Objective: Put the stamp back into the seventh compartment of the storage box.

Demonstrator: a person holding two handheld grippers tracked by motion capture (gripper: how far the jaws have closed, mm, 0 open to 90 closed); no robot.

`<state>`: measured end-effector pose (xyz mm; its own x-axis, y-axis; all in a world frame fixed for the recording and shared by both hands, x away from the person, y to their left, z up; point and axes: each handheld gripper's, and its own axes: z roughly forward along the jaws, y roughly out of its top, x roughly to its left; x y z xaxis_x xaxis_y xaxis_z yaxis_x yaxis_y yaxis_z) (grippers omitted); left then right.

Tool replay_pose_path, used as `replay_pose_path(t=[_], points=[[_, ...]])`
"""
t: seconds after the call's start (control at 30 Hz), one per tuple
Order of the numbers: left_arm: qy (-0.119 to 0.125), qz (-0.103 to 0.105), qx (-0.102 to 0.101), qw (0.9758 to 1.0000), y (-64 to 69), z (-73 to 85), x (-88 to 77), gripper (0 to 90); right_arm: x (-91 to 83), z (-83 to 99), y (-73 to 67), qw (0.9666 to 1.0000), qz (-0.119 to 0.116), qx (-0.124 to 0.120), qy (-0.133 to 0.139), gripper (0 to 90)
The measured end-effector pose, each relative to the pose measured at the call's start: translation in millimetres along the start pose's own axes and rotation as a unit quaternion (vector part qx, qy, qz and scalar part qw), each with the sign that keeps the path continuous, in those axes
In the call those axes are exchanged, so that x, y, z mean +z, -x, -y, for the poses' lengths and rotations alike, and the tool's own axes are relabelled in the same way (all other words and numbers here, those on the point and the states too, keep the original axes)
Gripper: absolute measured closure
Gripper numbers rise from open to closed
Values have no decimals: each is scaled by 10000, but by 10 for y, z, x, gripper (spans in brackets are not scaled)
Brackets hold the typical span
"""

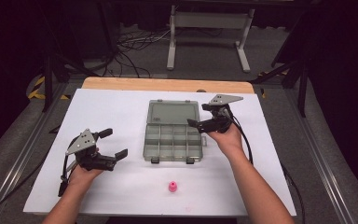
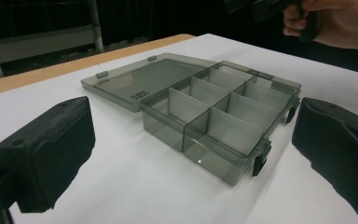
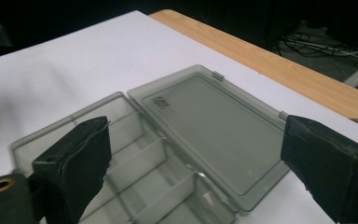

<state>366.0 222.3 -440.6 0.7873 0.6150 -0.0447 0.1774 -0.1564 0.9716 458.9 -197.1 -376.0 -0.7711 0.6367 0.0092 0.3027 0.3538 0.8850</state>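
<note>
Both sets of jaws are spread wide with nothing between the pads. The right gripper hangs over the right edge of the organizer box, jaws released; the right gripper view looks down between them at the box's flipped-back lid and the first row of compartments, but the pads aren't touching the plastic. The left gripper sits well off to the left of the box, also released, jaws aimed at it across bare counter; in the left gripper view the box lies framed between the two pads with a clear gap on each side.

The box sits in the middle of the white counter, lid lying flat toward the far side, smoky see-through plastic, dividers showing, latches on the near edge. Can't tell whether there's anything in the compartments.

A small pink piece stands alone near the front edge, apart from the box and both hands.

Lots of open white surface left and front of the box; the wooden strip runs along the far edge
</note>
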Motion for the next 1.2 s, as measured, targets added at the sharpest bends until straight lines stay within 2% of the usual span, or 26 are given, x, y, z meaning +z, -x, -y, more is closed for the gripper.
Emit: replay_pose_path(t=[0.27,0.37,0.47,0.57,0.7,0.83,0.93,1.03,1.2], points=[[-48,-21,59,10000,13,-7,-11,3,-168,14,-288,9990,-218,-367,91,74],[-37,37,32,10000,26,-6,-4,3,-232,4,-392,9982,-415,-436,67,46],[-47,45,39,10000,23,-6,-9,3,-286,-14,-507,9961,-555,-689,-41,29],[-29,36,13,10000,14,-1,-16,3,-334,-30,-626,9933,-568,-997,-98,24],[-27,19,28,10000,6,-3,-22,3,-369,-38,-751,9909,-585,-1194,-221,19],[-41,20,100,9999,28,-4,-12,3,-375,-26,-811,9898,-543,-1266,-358,2],[-68,3,176,9998,32,-6,-12,3,-371,4,-864,9878,-669,-1306,-523,1],[-94,39,141,9998,41,-3,-7,3,-376,26,-888,9873,-705,-1318,-539,5],[-95,49,147,9998,44,-4,-7,3,-398,65,-942,9845,-847,-1364,-698,33]])
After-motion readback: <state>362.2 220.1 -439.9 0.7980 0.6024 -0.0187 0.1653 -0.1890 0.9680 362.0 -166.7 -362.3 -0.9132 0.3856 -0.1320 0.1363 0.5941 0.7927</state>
